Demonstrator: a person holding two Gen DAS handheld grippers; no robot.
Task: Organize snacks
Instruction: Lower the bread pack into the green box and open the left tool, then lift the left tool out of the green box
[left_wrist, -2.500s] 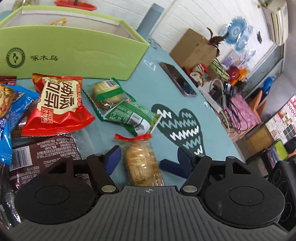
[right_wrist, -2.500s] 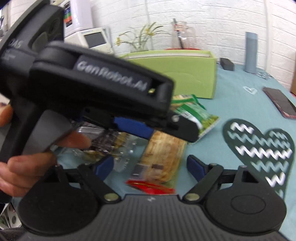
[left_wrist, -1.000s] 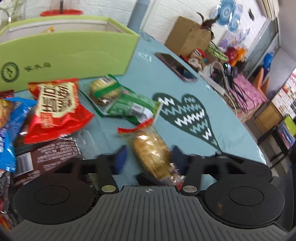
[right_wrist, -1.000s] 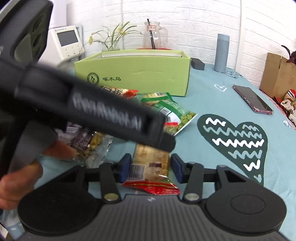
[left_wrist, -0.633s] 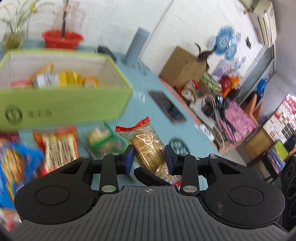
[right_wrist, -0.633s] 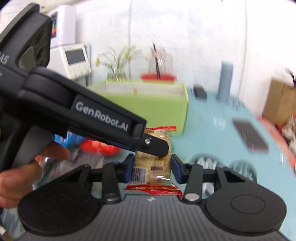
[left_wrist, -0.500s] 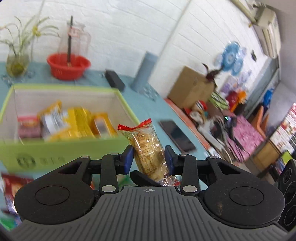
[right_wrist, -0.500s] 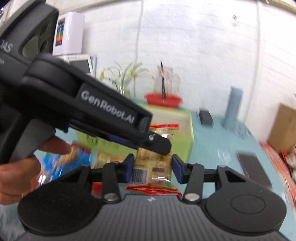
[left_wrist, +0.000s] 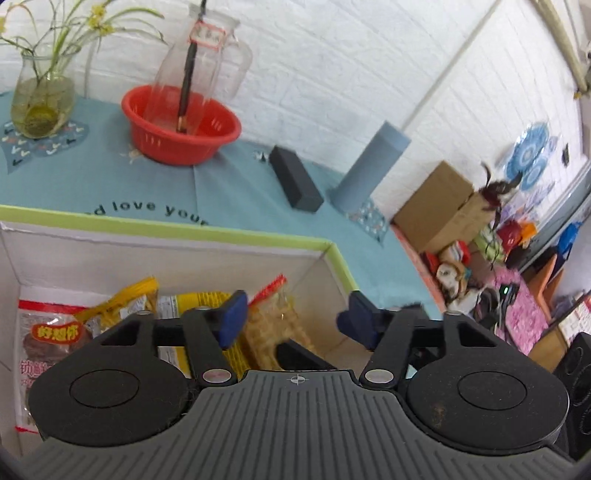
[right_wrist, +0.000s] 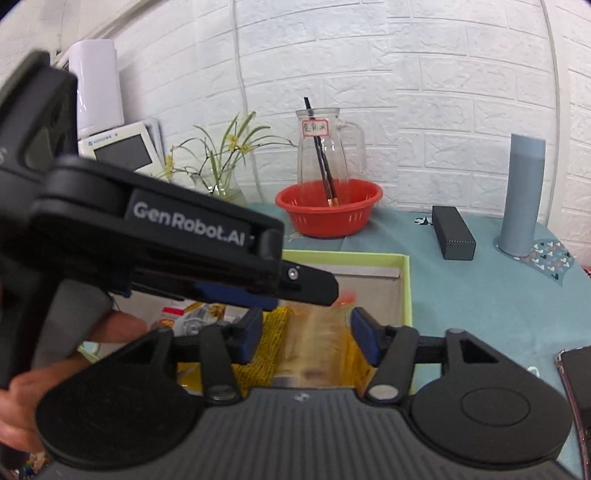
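Note:
A clear cracker packet with a red end is blurred and lies loose between the fingers, over the inside of the green-rimmed box. My left gripper is open above the box. My right gripper is open too, over the same box, with the blurred packet between its fingers. The left gripper's body crosses the right wrist view. Yellow snack packets and a red-and-white packet lie in the box.
Behind the box stand a red basket with a glass jug, a plant vase, a black case and a grey-blue cylinder. A phone's edge shows at right. The table edge is to the right.
Both grippers held the cracker packet and carried it up from the table to over the box. Both have now opened, and the packet is loose and dropping into the box.

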